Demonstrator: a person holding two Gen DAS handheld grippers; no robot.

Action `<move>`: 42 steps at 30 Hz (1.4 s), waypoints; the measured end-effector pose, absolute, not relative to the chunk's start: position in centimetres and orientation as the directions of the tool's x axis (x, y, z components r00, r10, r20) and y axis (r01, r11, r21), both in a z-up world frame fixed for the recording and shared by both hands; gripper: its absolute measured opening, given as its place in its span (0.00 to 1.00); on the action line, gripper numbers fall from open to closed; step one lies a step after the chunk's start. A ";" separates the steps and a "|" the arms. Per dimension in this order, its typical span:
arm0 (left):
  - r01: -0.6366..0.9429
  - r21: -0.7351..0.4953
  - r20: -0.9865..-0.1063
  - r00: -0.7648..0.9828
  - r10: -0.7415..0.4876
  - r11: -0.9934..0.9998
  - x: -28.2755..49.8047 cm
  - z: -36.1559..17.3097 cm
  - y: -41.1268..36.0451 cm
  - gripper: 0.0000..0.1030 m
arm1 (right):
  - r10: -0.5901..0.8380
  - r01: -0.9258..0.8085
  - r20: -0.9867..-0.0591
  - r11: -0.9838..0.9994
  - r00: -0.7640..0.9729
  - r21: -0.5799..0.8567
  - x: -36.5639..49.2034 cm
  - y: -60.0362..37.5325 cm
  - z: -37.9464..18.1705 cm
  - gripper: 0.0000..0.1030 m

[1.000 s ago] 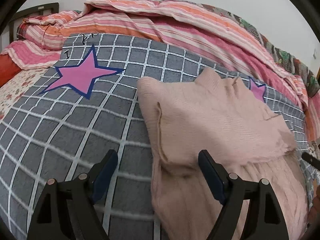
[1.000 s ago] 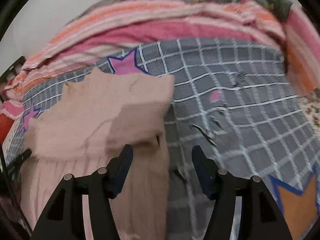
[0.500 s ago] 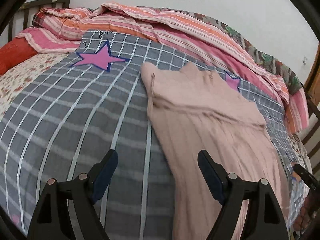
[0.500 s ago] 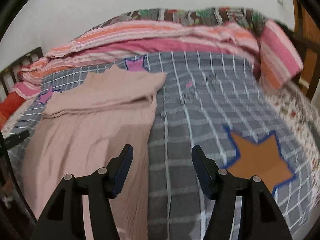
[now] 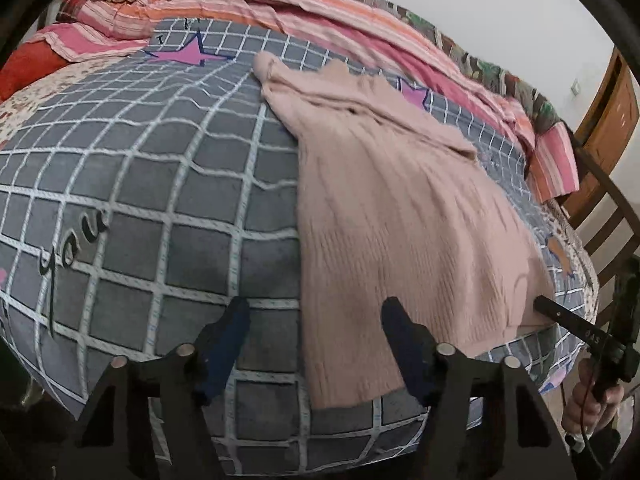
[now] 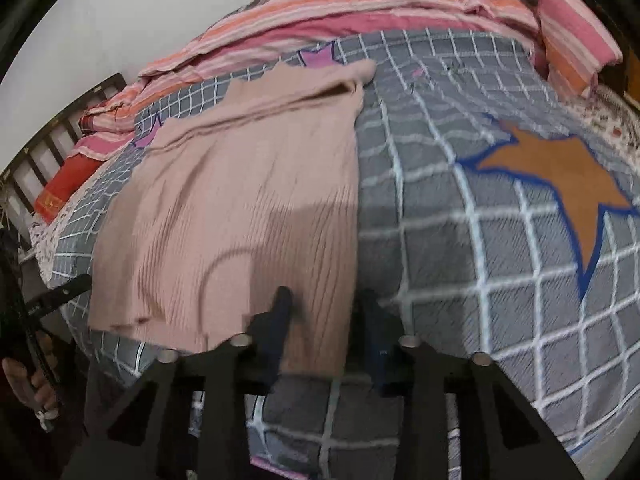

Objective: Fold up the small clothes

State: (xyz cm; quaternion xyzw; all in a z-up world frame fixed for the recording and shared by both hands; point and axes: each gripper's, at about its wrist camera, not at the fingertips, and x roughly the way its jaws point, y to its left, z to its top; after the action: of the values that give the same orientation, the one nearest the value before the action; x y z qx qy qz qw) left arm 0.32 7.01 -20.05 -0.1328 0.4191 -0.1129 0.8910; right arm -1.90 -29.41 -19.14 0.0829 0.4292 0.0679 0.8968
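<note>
A pink ribbed knit garment (image 5: 396, 216) lies flat on the grey checked bed cover, its sleeves folded across the far end and its hem at the near bed edge. It also shows in the right wrist view (image 6: 248, 200). My left gripper (image 5: 316, 340) is open at the hem's left corner, with the garment's left edge between the fingers. My right gripper (image 6: 326, 314) is open, its jaws narrower, straddling the hem's right corner. Neither grips the cloth.
The grey checked cover (image 5: 160, 184) with star prints spans the bed. A striped pink and orange quilt (image 5: 320, 8) is bunched along the far side. A wooden chair (image 5: 608, 184) stands at the right. A red pillow (image 6: 64, 188) lies by the headboard.
Both grippers pulled back from the folded sleeves at the far end to the hem at the near bed edge. The right gripper's jaws have narrowed.
</note>
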 end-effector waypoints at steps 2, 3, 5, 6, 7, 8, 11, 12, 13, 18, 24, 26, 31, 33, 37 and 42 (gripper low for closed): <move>0.068 -0.324 -0.727 0.620 -0.294 0.944 0.7 -20.2 6.4 0.51 | 0.193 -0.042 -0.761 0.976 0.619 0.214 -1.9 -29.2 -19.6 0.27; 0.063 -0.317 -0.728 0.623 -0.285 0.946 0.8 -20.2 6.1 0.47 | 0.187 -0.035 -0.763 0.977 0.619 0.211 -1.8 -29.2 -19.7 0.26; 0.069 -0.324 -0.733 0.613 -0.296 0.944 1.2 -20.1 5.5 0.20 | 0.199 -0.036 -0.768 0.974 0.609 0.223 -1.4 -29.0 -19.6 0.08; 0.075 -0.338 -0.737 0.599 -0.314 0.938 1.5 -20.2 5.3 0.11 | 0.215 -0.052 -0.765 0.971 0.607 0.233 -1.2 -28.8 -19.3 0.07; 0.075 -0.340 -0.733 0.603 -0.314 0.937 1.5 -20.0 5.3 0.06 | 0.222 -0.064 -0.758 0.971 0.614 0.232 -1.2 -28.6 -19.0 0.06; 0.070 -0.331 -0.718 0.628 -0.300 0.941 1.3 -19.5 5.6 0.06 | 0.216 -0.068 -0.750 0.972 0.625 0.223 -1.3 -28.6 -18.7 0.05; 0.046 -0.340 -0.675 0.683 -0.278 0.939 0.1 -18.0 8.1 0.06 | 0.182 -0.037 -0.706 0.976 0.684 0.215 -2.6 -30.2 -17.4 0.04; 0.050 -0.352 -0.673 0.681 -0.290 0.935 0.0 -17.9 8.7 0.06 | 0.179 -0.019 -0.702 0.973 0.689 0.229 -3.0 -31.2 -17.3 0.04; 0.060 -0.367 -0.672 0.673 -0.310 0.928 0.0 -18.0 9.1 0.06 | 0.183 -0.007 -0.709 0.970 0.681 0.244 -3.1 -31.8 -17.6 0.04; 0.062 -0.398 -0.705 0.618 -0.348 0.915 1.0 -19.0 8.7 0.11 | 0.204 -0.009 -0.754 0.967 0.625 0.254 -1.9 -31.7 -18.9 0.08; 0.044 -0.403 -0.726 0.592 -0.349 0.914 3.4 -19.5 7.5 0.27 | 0.222 -0.020 -0.721 0.961 0.657 0.277 0.2 -31.0 -18.2 0.42; 0.067 -0.389 -0.725 0.593 -0.350 0.919 3.1 -19.5 6.9 0.34 | 0.213 -0.024 -0.726 0.965 0.654 0.261 0.7 -30.6 -18.1 0.42; 0.110 -0.390 -0.722 0.580 -0.377 0.914 0.3 -20.3 6.4 0.34 | 0.185 -0.030 -0.748 0.976 0.638 0.216 -0.8 -30.1 -18.6 0.41; 0.120 -0.368 -0.721 0.590 -0.364 0.922 -0.8 -20.3 6.2 0.34 | 0.202 -0.037 -0.766 0.973 0.611 0.227 -1.5 -30.2 -19.2 0.41; 0.110 -0.423 -0.696 0.596 -0.400 0.899 -1.7 -20.4 6.6 0.34 | 0.225 -0.023 -0.765 0.964 0.604 0.265 -2.9 -30.6 -20.0 0.41; 0.055 -0.470 -0.706 0.576 -0.412 0.881 -1.2 -20.8 7.0 0.15 | 0.284 -0.026 -0.761 0.943 0.583 0.332 -3.0 -30.4 -20.6 0.22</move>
State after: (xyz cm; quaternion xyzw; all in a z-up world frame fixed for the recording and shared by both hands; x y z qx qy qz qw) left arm -1.17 7.02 -20.81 -0.2031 0.4400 -0.1350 0.8643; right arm -2.96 -30.35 -20.60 0.1441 0.4477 0.0885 0.8780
